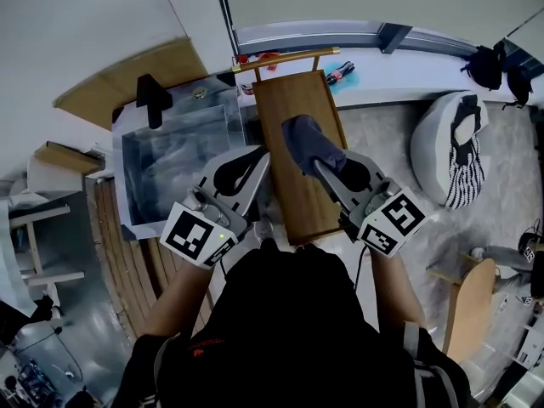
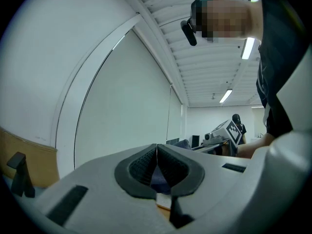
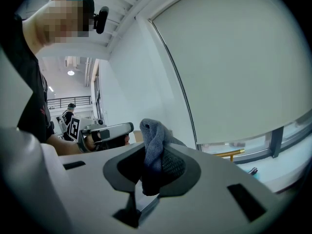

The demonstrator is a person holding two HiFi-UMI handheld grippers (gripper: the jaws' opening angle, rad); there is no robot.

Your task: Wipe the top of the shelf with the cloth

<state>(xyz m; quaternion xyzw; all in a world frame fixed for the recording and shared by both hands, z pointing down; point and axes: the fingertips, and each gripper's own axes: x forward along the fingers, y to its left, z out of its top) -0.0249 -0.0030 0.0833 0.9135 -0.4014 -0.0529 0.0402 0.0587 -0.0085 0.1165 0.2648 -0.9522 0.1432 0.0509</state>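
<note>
We hold the crumpled grey-blue cloth [image 1: 304,141] clamped in the right claw [image 1: 330,170], its two dark pads pressed on the fabric, which bunches up past the fingertips and hangs down between them. Under this claw lies the long brown wooden shelf top [image 1: 293,100], and the cloth sits over its middle part; we cannot tell whether the fabric touches the wood. The left claw [image 1: 259,161] is just beside the right claw, at the shelf top's left edge, with its ribbed pads brought together at the tips and nothing clearly gripped between them. Ahead of both claws, at the shelf's far end, runs a thin brass-coloured rail [image 1: 285,60]. To the left of the left claw stands a clear plastic box [image 1: 170,155], and well off to the right of the right claw a pale grey beanbag [image 1: 438,138] rests on the floor.
</note>
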